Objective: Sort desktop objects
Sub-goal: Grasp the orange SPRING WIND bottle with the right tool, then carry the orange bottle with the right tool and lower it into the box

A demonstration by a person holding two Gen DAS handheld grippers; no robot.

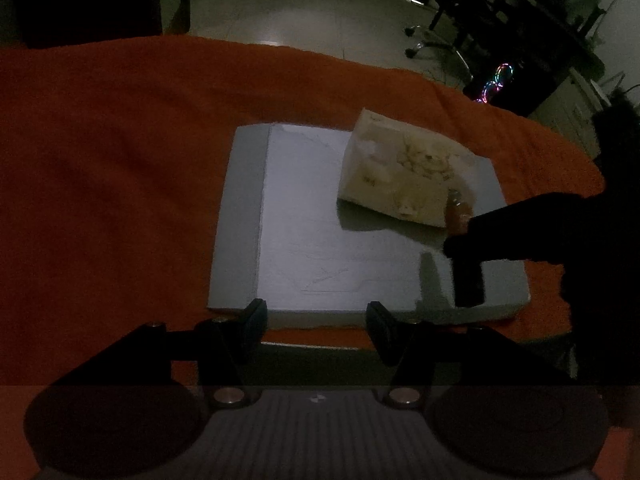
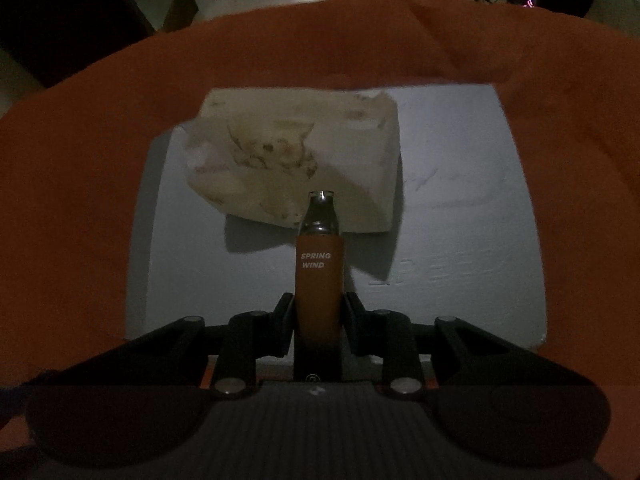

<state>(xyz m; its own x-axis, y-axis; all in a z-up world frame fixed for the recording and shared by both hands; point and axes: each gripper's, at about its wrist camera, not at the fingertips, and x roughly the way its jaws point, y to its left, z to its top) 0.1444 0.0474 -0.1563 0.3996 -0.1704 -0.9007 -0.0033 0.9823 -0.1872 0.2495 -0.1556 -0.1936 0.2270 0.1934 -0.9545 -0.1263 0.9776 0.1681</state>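
Here, right hand-held gripper (image 2: 318, 316) pinches orange "SPRING WIND" device (image 2: 319, 276) above white tray (image 2: 460, 184); left hand-held gripper (image 1: 316, 330) spread, empty.

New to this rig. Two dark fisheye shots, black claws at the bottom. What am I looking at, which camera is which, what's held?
There is no robot arm: a person carries a two-finger gripper in each hand, and a fisheye camera on each looks forward along its fingers.

The left wrist view shows the left gripper, open and empty, at the near edge of a grey board that lies on an orange cloth. A cream printed packet rests on the board. The dark shape coming in from the right is the right gripper.

The right wrist view shows that same gripper shut on a small orange device printed "SPRING WIND", with a dark tip, held over the board and pointing at the packet.
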